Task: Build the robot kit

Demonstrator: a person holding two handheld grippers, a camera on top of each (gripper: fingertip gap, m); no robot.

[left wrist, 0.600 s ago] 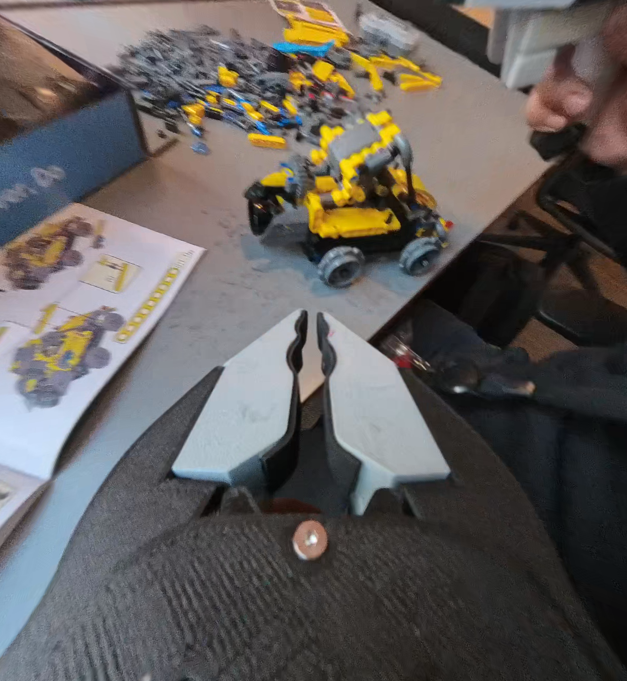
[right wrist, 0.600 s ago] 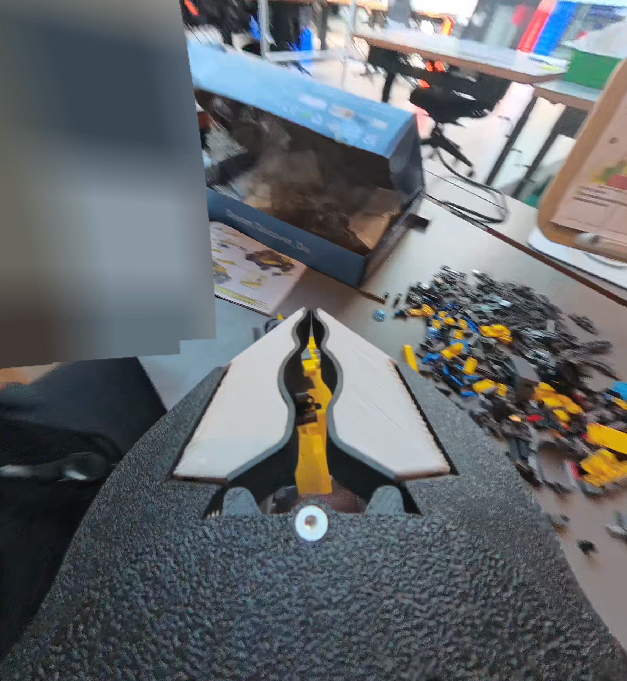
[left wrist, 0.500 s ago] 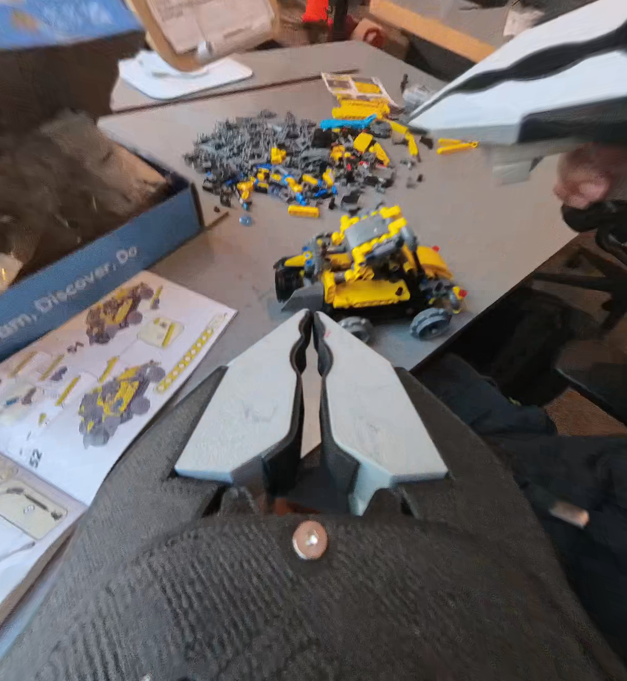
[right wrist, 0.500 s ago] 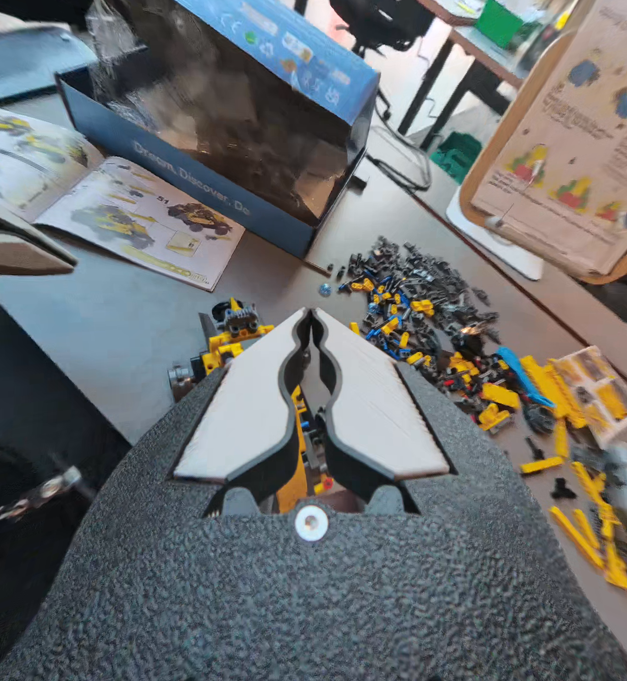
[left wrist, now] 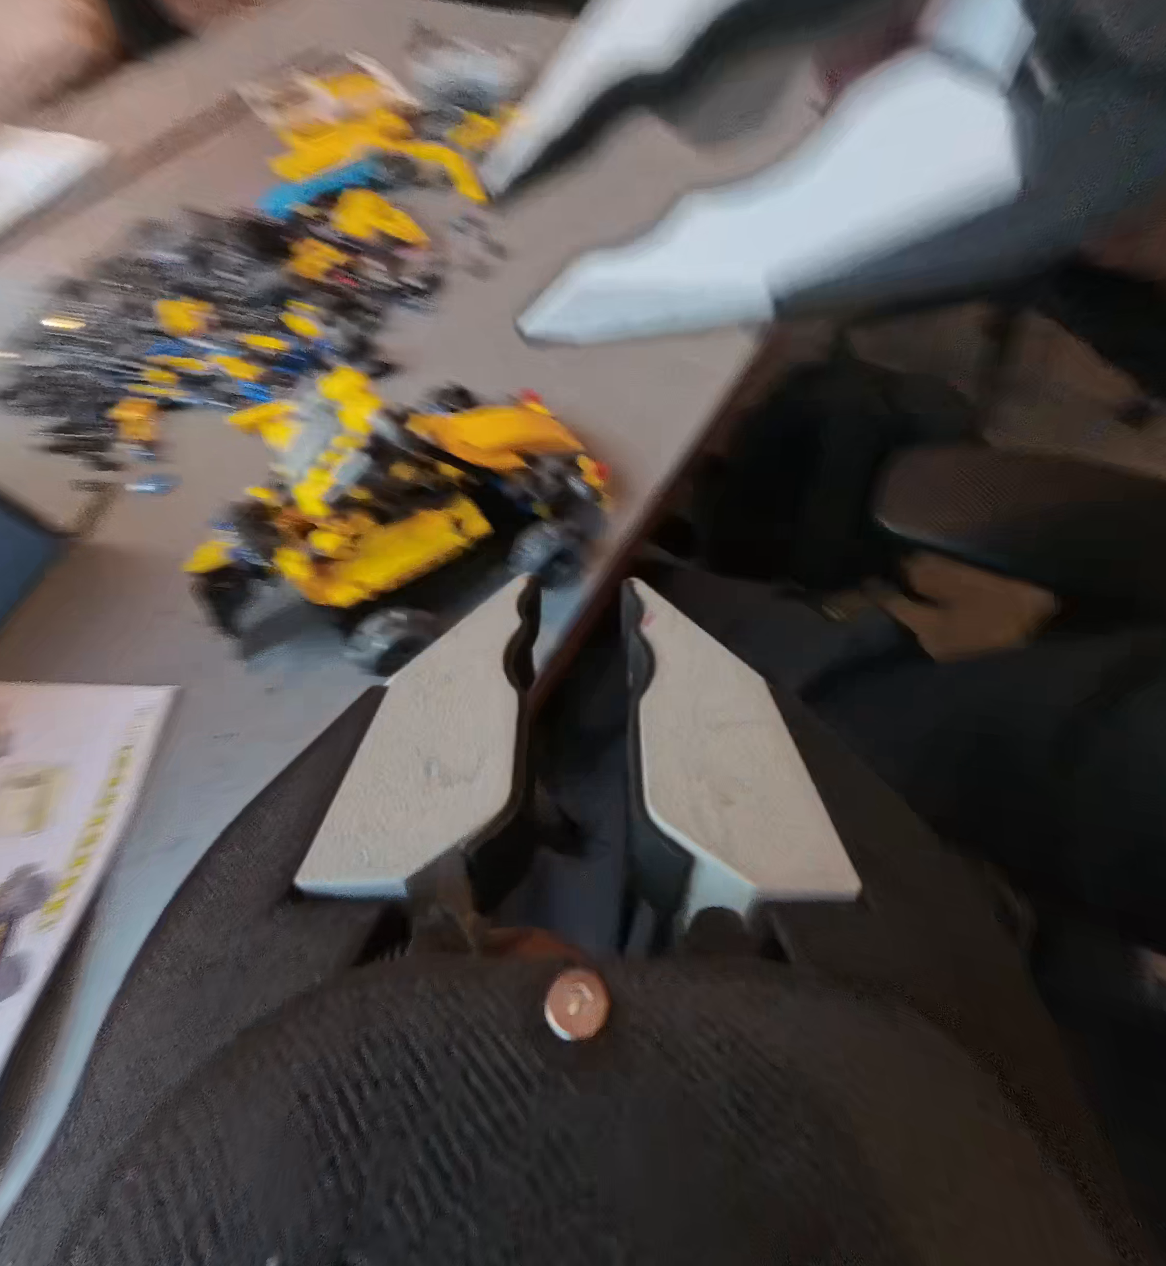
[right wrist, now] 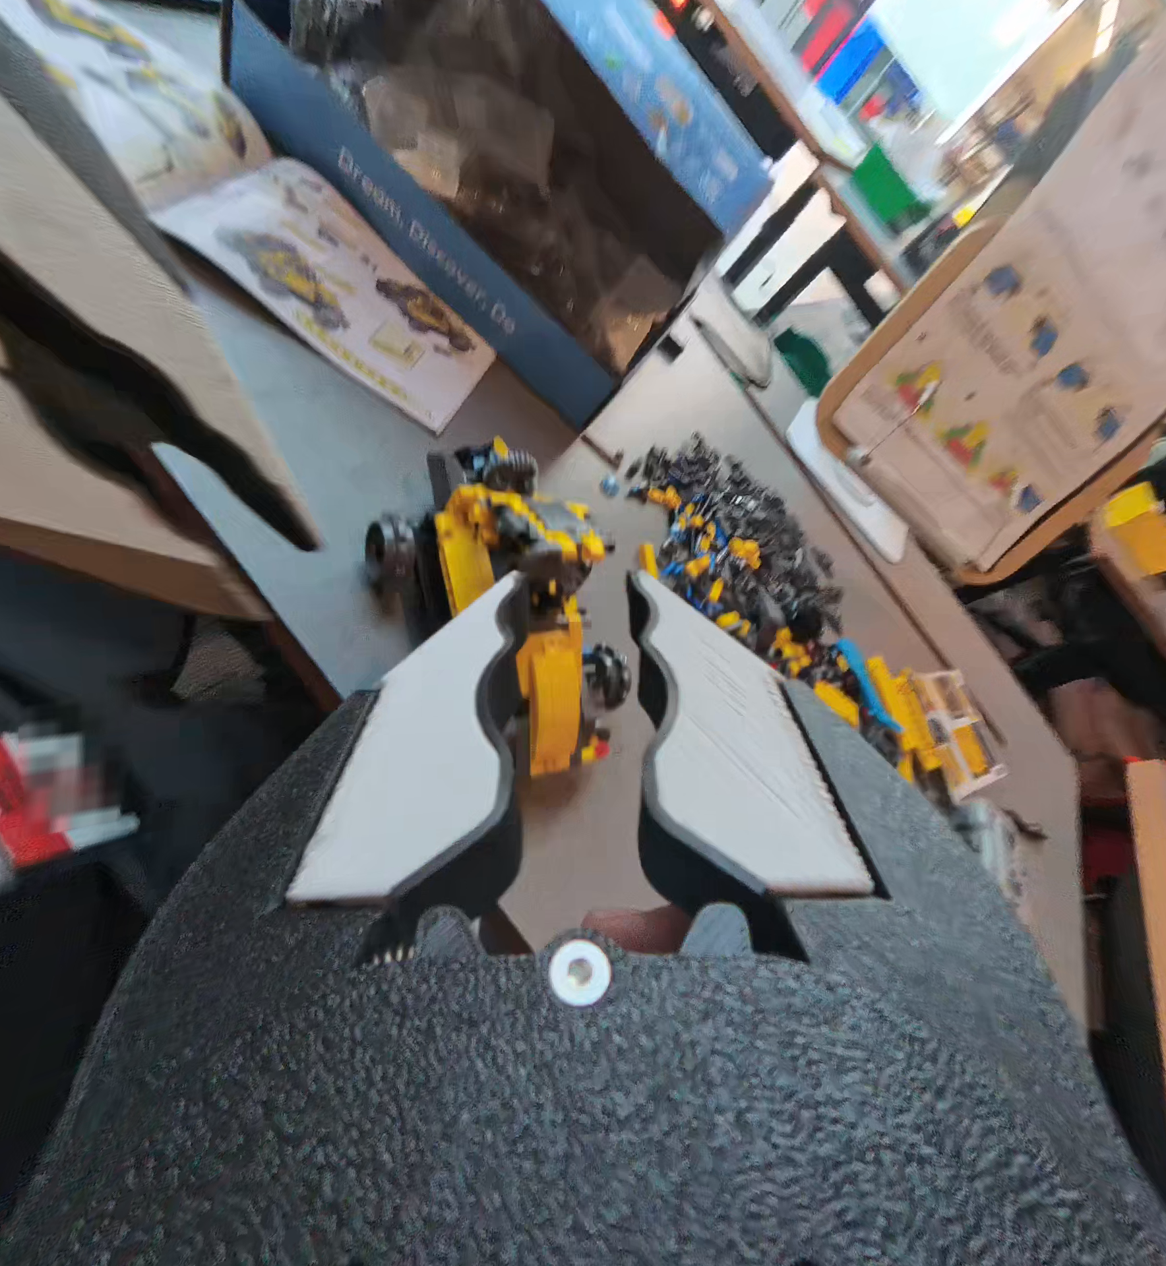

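A yellow and black toy vehicle [right wrist: 518,603] built of bricks is seen standing on the grey table [right wrist: 333,473], close to the table's near edge. Above it the right gripper [right wrist: 573,582] is held, its jaws parted and nothing clasped between them; the vehicle is framed in the gap but is not touched. The left gripper [left wrist: 577,589] is held over the same near edge, just beside the vehicle, its jaws likewise spread and empty. A heap of loose bricks [right wrist: 738,555], black, yellow and blue, is spread just beyond the vehicle toward the far edge. An open instruction booklet [right wrist: 333,294] is laid flat farther along the near edge. Behind the booklet a dark blue cardboard box [right wrist: 429,233] lies on the table, its opening turned upward; crumpled clear plastic bags [right wrist: 498,157] are seen inside it.
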